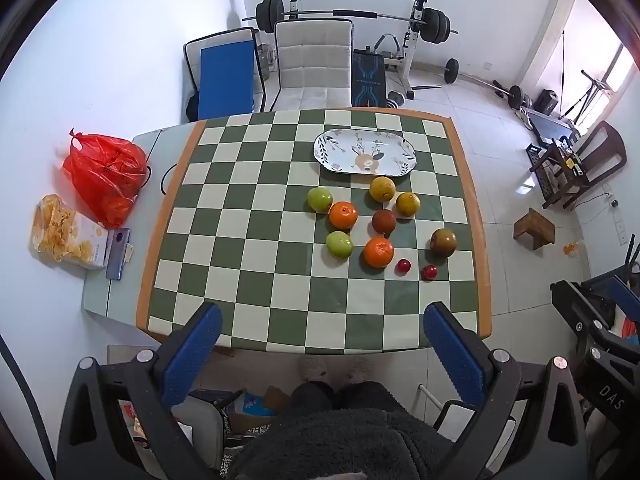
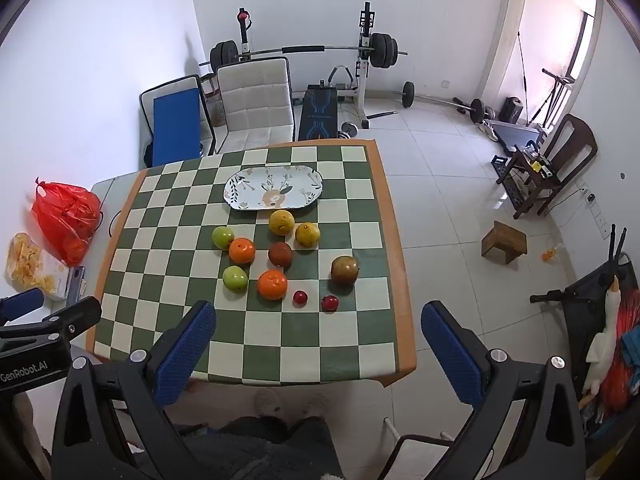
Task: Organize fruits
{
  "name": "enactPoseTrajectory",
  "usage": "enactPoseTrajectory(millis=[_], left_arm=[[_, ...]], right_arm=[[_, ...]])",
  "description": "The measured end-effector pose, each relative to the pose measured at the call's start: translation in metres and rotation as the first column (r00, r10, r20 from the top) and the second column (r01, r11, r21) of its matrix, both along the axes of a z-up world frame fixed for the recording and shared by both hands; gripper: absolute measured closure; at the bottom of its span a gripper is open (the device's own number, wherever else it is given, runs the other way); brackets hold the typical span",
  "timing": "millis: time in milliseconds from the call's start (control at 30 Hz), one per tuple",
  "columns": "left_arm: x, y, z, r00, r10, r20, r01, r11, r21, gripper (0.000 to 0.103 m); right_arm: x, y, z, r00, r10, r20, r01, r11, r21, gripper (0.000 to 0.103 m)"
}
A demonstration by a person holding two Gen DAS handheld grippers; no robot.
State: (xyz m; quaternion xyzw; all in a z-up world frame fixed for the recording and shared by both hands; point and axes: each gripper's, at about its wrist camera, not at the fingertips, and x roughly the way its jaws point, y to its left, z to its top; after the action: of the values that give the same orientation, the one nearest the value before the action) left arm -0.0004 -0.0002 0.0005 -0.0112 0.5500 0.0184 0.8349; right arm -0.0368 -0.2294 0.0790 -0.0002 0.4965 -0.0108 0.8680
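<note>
Several fruits lie loose on a green-and-white checked table [image 1: 248, 280] [image 2: 152, 216]: two green apples [image 1: 319, 199] [image 2: 223, 237], two oranges [image 1: 378, 251] [image 2: 272, 284], two yellow citrus [image 1: 382, 188] [image 2: 282, 221], a dark red-brown fruit [image 1: 384, 221] [image 2: 280, 254], a brownish apple [image 1: 443, 241] [image 2: 345, 269] and two small red fruits [image 1: 403, 266] [image 2: 300, 297]. An oval patterned plate [image 1: 394, 160] [image 2: 244, 188] lies bare beyond them. My left gripper [image 1: 322, 354] hangs open high above the near table edge. My right gripper [image 2: 318, 350] is open too, above the near right corner. Neither holds anything.
A red plastic bag [image 1: 105, 176] [image 2: 66, 216], a snack packet [image 1: 60, 232] [image 2: 28, 264] and a phone [image 1: 119, 254] sit on the side table to the left. Chairs [image 1: 314, 68] [image 2: 256, 100] stand behind the table, gym weights [image 1: 352, 16] beyond. A wooden stool [image 1: 534, 228] [image 2: 503, 242] stands on the floor right.
</note>
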Motion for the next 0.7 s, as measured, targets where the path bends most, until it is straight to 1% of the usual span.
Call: enactPoseTrajectory(millis=[33,700], left_arm=[[0.0000,-0.0002,0.0000,1.000,0.001,-0.003,-0.001,1.000,0.008,0.000],[0.0002,-0.0018,-0.0011,1.000,-0.002,-0.009,0.002,1.000,0.007,0.000]], right_arm=[[0.0006,0.0003,0.0001,1.000,0.000,-0.004,0.000,1.000,-0.007,0.000],[0.0031,-0.0013,0.0008,1.000,-0.002,-0.006,0.002,1.000,0.000,0.000]])
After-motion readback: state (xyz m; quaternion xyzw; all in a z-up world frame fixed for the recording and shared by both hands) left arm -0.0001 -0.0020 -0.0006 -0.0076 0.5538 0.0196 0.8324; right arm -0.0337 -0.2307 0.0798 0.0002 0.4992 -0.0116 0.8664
